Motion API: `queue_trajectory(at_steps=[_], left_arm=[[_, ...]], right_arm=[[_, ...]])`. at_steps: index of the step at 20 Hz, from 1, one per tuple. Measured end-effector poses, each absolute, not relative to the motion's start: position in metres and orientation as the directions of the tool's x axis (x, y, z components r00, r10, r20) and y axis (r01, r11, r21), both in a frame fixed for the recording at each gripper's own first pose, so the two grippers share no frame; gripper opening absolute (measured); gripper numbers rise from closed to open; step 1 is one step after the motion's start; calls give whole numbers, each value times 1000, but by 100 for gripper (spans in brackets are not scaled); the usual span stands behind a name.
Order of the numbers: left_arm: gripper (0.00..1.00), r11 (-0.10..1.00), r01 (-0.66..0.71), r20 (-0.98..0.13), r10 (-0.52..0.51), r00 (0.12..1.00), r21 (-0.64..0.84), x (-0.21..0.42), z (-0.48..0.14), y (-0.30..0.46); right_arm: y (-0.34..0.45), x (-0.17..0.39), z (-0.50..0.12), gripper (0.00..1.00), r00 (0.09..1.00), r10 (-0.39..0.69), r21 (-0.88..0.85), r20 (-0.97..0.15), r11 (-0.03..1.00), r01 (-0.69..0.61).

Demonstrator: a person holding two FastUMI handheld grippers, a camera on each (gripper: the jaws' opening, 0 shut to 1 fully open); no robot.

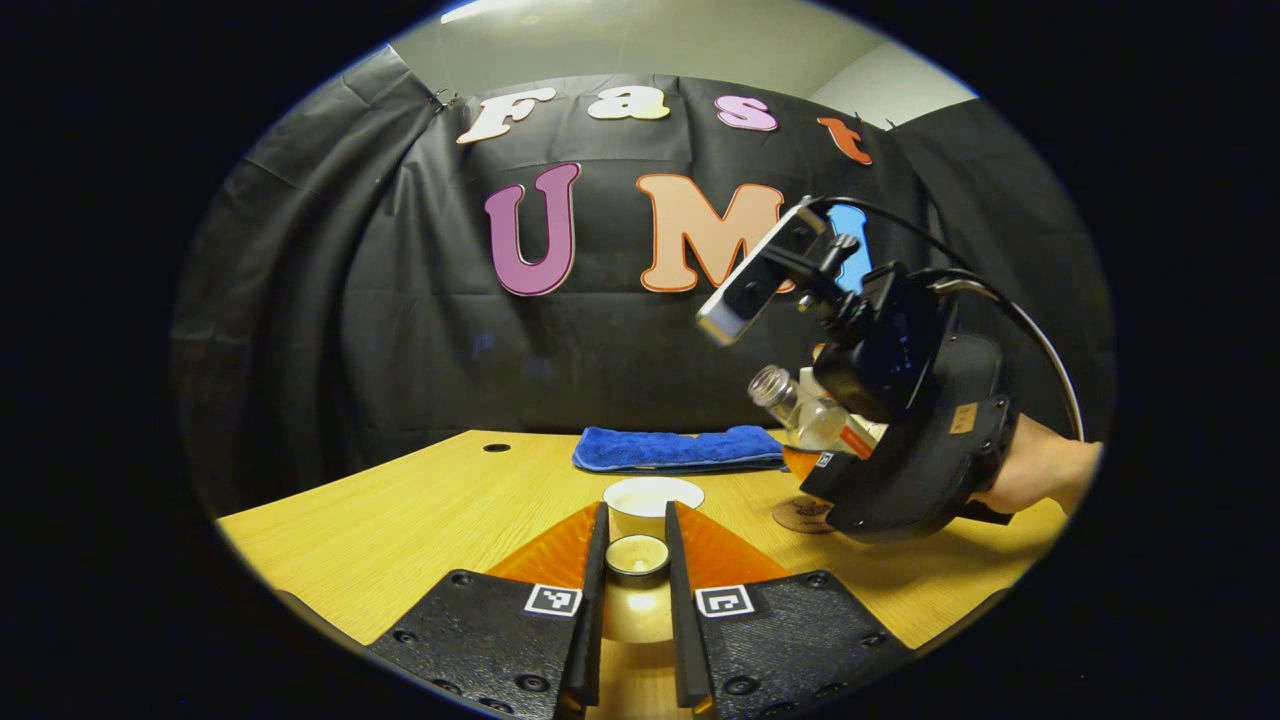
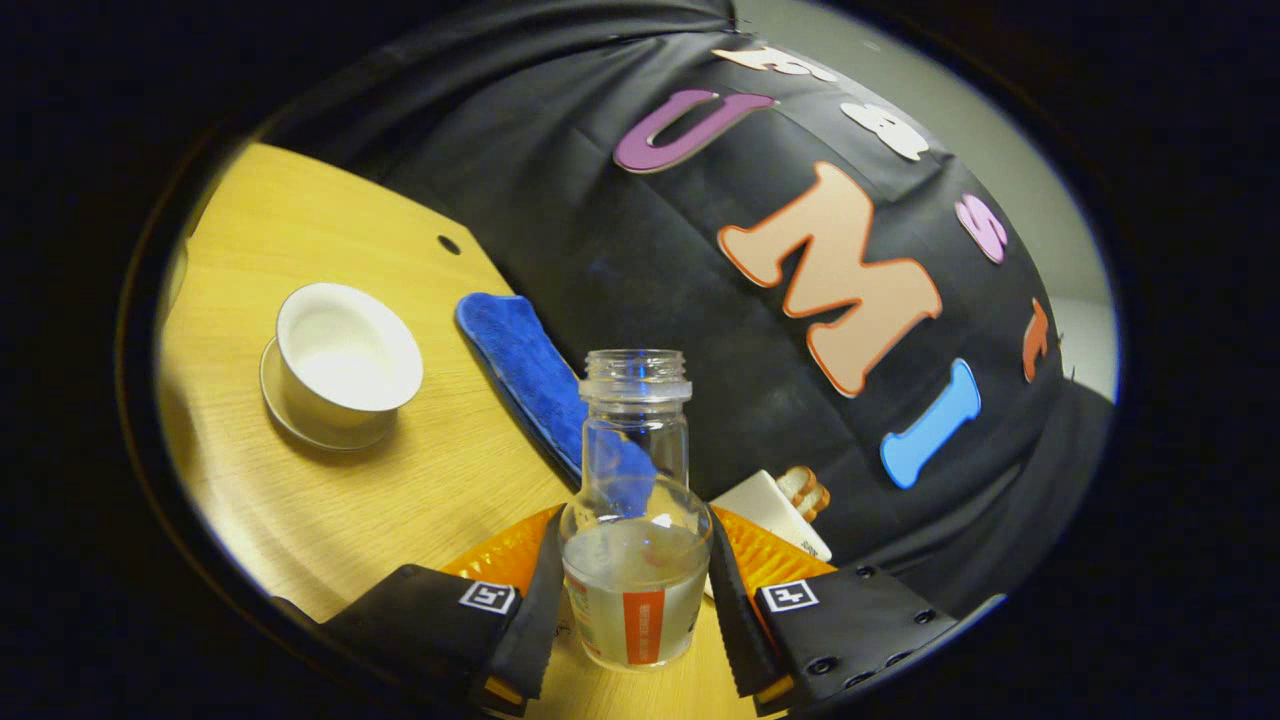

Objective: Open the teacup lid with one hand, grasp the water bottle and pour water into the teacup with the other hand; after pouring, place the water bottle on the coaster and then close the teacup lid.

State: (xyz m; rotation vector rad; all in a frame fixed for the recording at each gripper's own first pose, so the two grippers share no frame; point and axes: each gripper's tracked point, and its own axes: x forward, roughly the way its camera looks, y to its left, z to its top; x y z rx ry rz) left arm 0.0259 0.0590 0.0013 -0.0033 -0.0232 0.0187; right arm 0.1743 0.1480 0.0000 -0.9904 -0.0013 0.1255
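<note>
Clearly the lid (image 1: pixel 637 556) sits low in the middle of the left gripper view because the left tongs (image 1: pixel 637 590) have closed on it, one finger pressing each side, holding it clear of the open teacup (image 1: pixel 653 500) just beyond so nothing blocks the pour. In the right gripper view, the right tongs (image 2: pixel 636 600) at bottom centre clamp the lower body of the water bottle (image 2: pixel 636 520), which has no cap and looks roughly a third full; the grip low on the body probably leaves the neck free to tip. That view shows the cup (image 2: pixel 348 358) standing on its saucer (image 2: pixel 300 415) at middle left, white and apparently dry inside, which suggests pouring has not begun. The left gripper view adds what the other misses: the right tool (image 1: pixel 900 440) seen from outside at right, a hand (image 1: pixel 1040 470) behind it, the bottle (image 1: pixel 800 405) leaning toward the cup, and a round coaster (image 1: pixel 800 515) on the table (image 1: pixel 420 500) beneath it. Farther back a blue towel (image 1: pixel 680 448) lies folded before the black cloth wall.
</note>
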Motion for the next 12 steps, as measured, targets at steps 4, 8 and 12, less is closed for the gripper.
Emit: queue_trajectory(at_steps=[4,8,12], left_arm=[[27,1000,-20,24,20,1000,-3,27,2,59],[27,1000,-21,24,21,999,-3,27,1,59],[27,1000,-30,20,30,999,-4,26,1,61]], right_arm=[[170,173,-12,73,988,143,-938,-62,329,-107],[182,178,-22,73,986,145,-973,-79,202,-108],[186,181,-21,73,985,151,-990,-78,109,-95]])
